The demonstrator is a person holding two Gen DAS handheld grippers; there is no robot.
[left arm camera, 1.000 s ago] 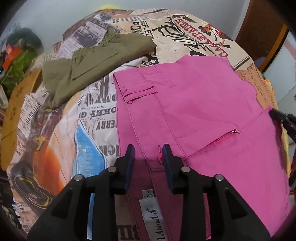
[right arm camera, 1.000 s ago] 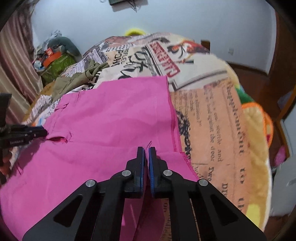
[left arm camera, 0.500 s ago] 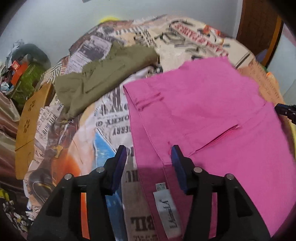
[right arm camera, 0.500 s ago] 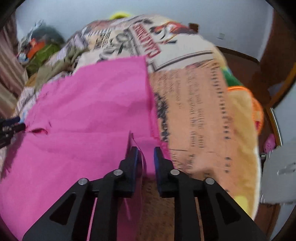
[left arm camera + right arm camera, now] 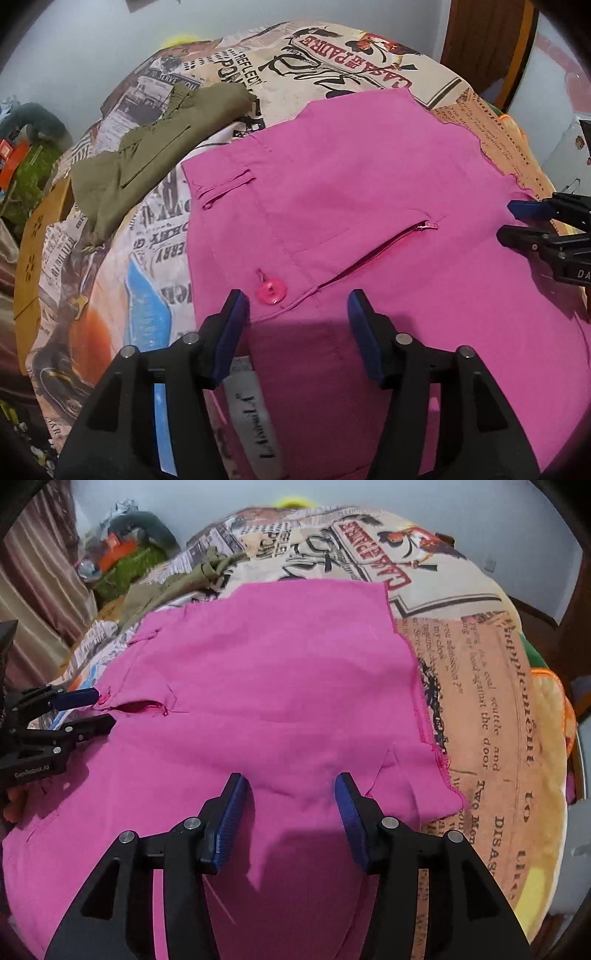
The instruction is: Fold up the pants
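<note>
Pink pants [image 5: 351, 206] lie folded flat on the bed, waistband toward the left gripper, with a pink button [image 5: 270, 291] and a zipped pocket showing. My left gripper [image 5: 297, 306] is open and empty just above the waistband. My right gripper [image 5: 291, 790] is open and empty above the pants [image 5: 266, 672] near their right hem. The right gripper also shows at the right edge of the left wrist view [image 5: 517, 221]. The left gripper shows at the left edge of the right wrist view [image 5: 92, 709].
Olive green pants [image 5: 155, 147] lie folded at the far left of the bed. The bedcover [image 5: 332, 55] has a newspaper print. A bag and clutter [image 5: 125, 554] sit beyond the bed's far left corner. A wooden door [image 5: 487, 44] stands at the far right.
Both grippers have opened wide and let go of the pink pants. The fabric they held now lies flat on the bed, and both grippers have pulled back a little.
</note>
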